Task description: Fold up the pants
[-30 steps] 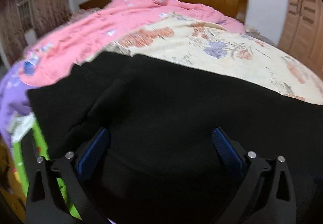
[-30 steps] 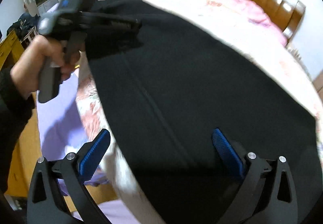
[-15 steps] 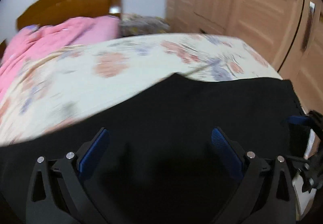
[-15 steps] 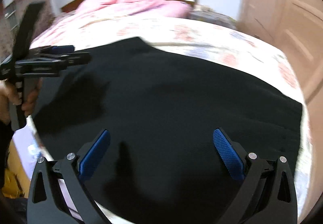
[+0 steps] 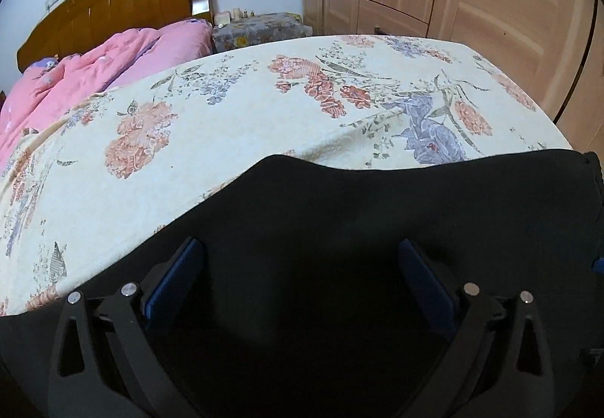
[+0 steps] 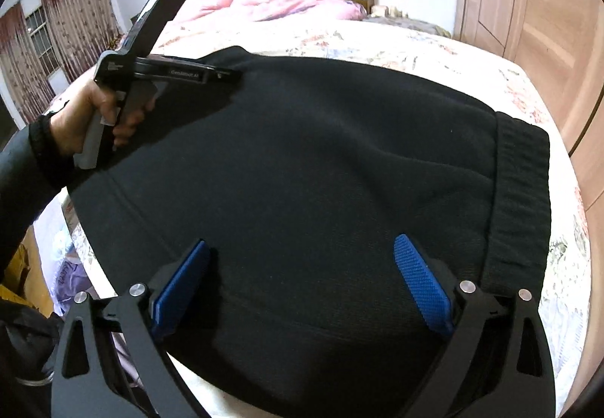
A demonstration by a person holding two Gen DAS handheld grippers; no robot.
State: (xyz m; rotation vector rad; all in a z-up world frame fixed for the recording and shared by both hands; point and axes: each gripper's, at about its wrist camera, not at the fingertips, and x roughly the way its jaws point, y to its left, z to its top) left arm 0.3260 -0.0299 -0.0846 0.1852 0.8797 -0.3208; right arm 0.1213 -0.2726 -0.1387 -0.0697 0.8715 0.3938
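One readable mark: small pale lettering on the left gripper (image 6: 226, 72) body, roughly "GenRobot AI". Nothing else legible.

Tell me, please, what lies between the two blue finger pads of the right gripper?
In the right wrist view, only the black pants lie between the open right gripper fingers, spread flat on the floral bedsheet. Nothing else lies in that gap.

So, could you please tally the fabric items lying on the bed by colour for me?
Black: 1, the pants
Pink: 1, the quilt
Cream floral: 1, the bedspread
Total: 3
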